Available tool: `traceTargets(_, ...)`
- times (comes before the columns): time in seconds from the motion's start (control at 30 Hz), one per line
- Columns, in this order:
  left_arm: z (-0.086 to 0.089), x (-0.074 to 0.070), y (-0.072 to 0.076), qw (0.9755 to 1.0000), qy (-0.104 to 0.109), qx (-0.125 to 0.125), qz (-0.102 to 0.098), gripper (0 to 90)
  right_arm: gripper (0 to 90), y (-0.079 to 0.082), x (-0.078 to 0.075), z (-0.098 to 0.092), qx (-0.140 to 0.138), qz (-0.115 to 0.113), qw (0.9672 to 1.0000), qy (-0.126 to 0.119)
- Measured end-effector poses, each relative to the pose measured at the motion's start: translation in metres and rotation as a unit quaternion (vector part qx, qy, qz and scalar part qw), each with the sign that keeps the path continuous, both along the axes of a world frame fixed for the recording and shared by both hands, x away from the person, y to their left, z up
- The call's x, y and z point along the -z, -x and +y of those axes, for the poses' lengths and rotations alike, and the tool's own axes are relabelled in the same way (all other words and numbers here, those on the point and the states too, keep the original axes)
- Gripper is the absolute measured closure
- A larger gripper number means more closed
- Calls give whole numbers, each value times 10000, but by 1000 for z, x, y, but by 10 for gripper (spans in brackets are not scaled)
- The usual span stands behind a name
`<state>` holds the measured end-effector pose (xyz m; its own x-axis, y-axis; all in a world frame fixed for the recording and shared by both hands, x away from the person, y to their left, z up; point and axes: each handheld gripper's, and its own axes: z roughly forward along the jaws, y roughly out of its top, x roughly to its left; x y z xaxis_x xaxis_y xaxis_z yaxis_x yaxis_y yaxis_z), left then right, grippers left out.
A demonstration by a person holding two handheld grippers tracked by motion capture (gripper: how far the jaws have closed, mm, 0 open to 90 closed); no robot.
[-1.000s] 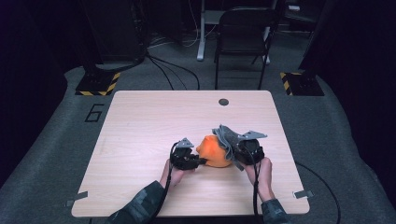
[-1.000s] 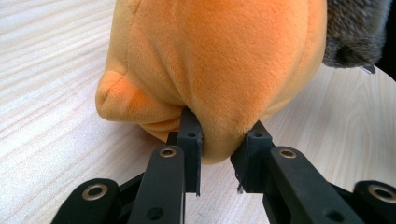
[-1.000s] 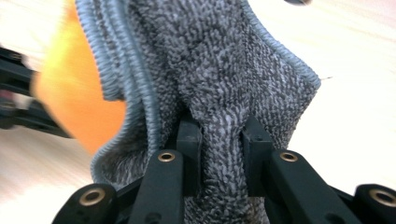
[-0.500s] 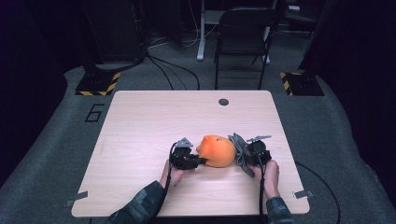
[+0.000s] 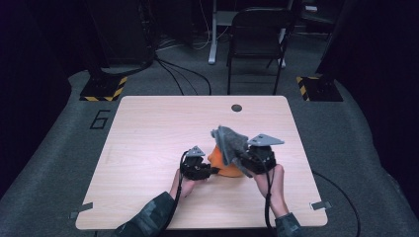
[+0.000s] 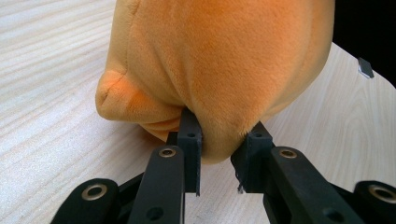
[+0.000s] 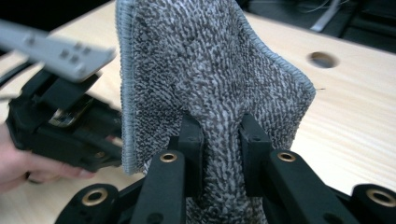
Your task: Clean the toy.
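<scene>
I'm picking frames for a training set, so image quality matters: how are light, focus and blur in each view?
High view: soft and low in detail, table evenly lit, surroundings dark. Left gripper view: sharp on the orange plush toy, no glare. Right gripper view: grey cloth crisp, the left gripper beside it blurred, as is the table hole.

A light wooden table (image 5: 148,143) with rounded corners stands on a grey carpeted floor (image 5: 59,163), and most of its top is bare. A round dark cable hole (image 5: 236,107) sits near the far edge, a little right of the middle. An orange plush toy (image 5: 226,165) lies directly on the tabletop, right of centre and closer to the near edge than to the far one; in the left gripper view its soft underside rests on the wood grain, well in from the right-hand corner.
</scene>
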<state>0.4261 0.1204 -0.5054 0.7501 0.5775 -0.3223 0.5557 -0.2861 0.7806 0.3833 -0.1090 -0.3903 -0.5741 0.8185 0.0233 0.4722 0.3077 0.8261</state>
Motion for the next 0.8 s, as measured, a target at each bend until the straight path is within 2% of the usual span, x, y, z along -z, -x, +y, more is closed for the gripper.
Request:
traceTargets(0.07,0,0,0,10000,-18,13,19,745,748,-4,14,14,-82,148,9997,194)
traceTargets(0.1,1,0,-1,10000,-53,51,25,745,748,-6,19,15,-92,192,9995,246)
traceTargets(0.13,1,1,-1,10000,-1,14,46,745,748,-8,24,15,-101,210,9995,228)
traceTargets(0.2,1,1,-1,10000,37,0,76,745,747,-11,26,10,-51,254,9995,185)
traceTargets(0.3,1,1,-1,10000,7,27,80,745,746,-13,26,-1,105,220,9993,277)
traceTargets(0.4,1,2,0,9999,45,-18,113,744,746,-18,32,-15,253,347,9987,273)
traceTargets(0.47,0,2,0,10000,37,-9,70,744,745,-23,38,-25,360,533,9979,118)
traceTargets(0.53,-1,1,0,10000,18,-8,59,743,744,-27,44,-35,449,635,9969,123)
traceTargets(0.63,0,1,0,10000,25,1,70,743,742,-32,54,-45,597,778,9950,201)
traceTargets(0.8,0,2,0,10000,47,-24,66,743,741,-41,77,-59,917,1210,9873,463)
